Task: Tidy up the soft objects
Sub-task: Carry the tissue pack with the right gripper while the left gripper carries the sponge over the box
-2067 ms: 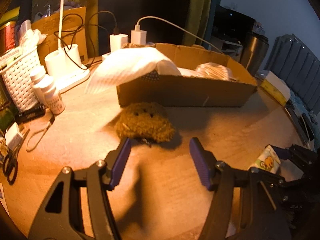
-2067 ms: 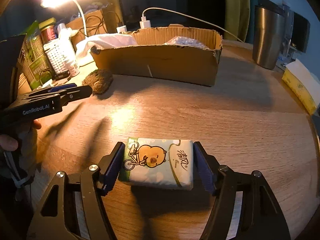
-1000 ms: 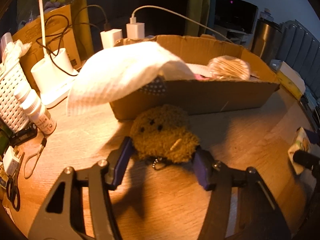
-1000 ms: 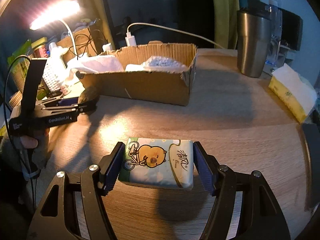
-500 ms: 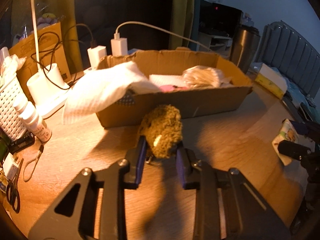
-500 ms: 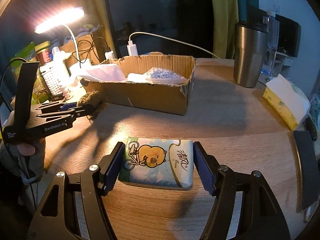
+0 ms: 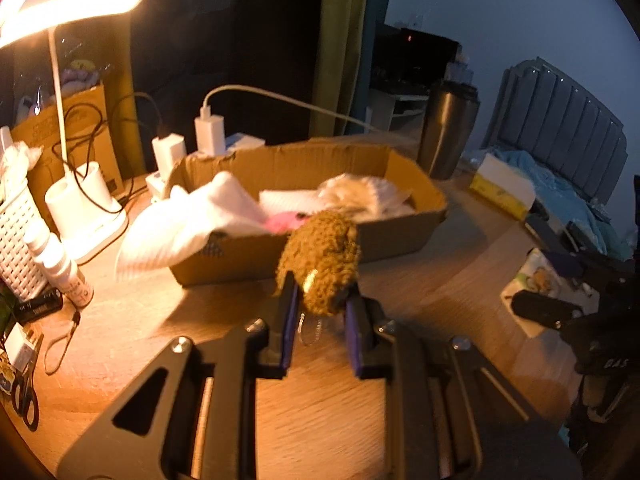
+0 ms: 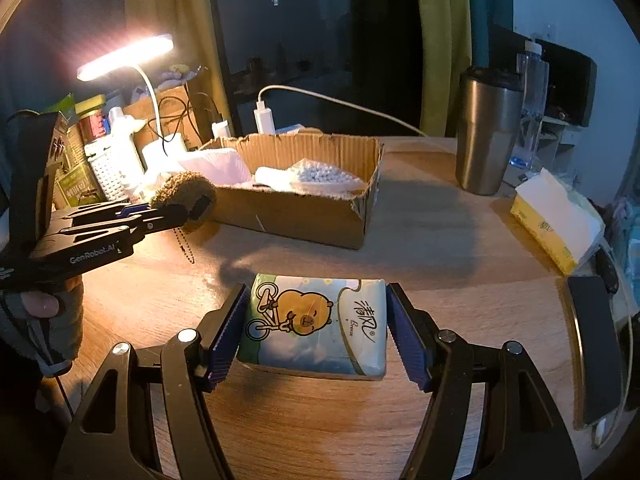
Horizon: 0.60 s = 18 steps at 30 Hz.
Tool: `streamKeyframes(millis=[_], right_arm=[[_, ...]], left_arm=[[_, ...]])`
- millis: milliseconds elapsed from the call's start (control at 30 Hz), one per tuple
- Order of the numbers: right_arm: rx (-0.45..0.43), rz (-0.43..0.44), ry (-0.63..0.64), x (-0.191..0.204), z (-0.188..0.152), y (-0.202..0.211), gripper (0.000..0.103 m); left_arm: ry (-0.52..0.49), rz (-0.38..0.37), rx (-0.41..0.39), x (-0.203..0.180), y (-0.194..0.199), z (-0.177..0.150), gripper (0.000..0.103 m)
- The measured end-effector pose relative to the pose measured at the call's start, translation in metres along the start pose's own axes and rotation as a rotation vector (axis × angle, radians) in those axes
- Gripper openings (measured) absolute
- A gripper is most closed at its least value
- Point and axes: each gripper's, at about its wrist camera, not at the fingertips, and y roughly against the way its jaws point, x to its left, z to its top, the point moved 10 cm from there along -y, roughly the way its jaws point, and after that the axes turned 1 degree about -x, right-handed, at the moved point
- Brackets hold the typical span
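Observation:
My left gripper (image 7: 320,308) is shut on a brown fuzzy plush toy (image 7: 322,258) and holds it above the table, just in front of the cardboard box (image 7: 404,236). The toy (image 8: 182,194) and its dangling ball chain also show in the right wrist view, at the box's left end. My right gripper (image 8: 314,330) is shut on a tissue pack (image 8: 316,324) printed with a cartoon bear, held over the table. The box (image 8: 304,216) holds white cloths and a bag of white beads.
A lit desk lamp (image 8: 126,58), a white basket (image 7: 16,236), small bottles (image 7: 60,264), chargers and cables stand left of the box. A steel tumbler (image 8: 486,136) and a yellow tissue box (image 8: 556,222) stand on the right. Scissors (image 7: 24,394) lie at the left edge.
My left gripper closed on the plush toy and lifted it off the table toward the box. My right gripper kept hold of the tissue pack and rose slightly.

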Motion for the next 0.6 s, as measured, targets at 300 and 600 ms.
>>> streamKeyframes(millis=[300, 600], right_arm=[[-0.056, -0.018, 0.011, -0.004, 0.024, 0.013, 0.071], [-0.140, -0.039, 0.018, -0.011, 0.066, 0.028, 0.071]], left_arm=[[0.004, -0.029, -0.066, -0.014, 0.017, 0.030, 0.021], [0.004, -0.050, -0.147, -0.023, 0.028, 0.076, 0.021]])
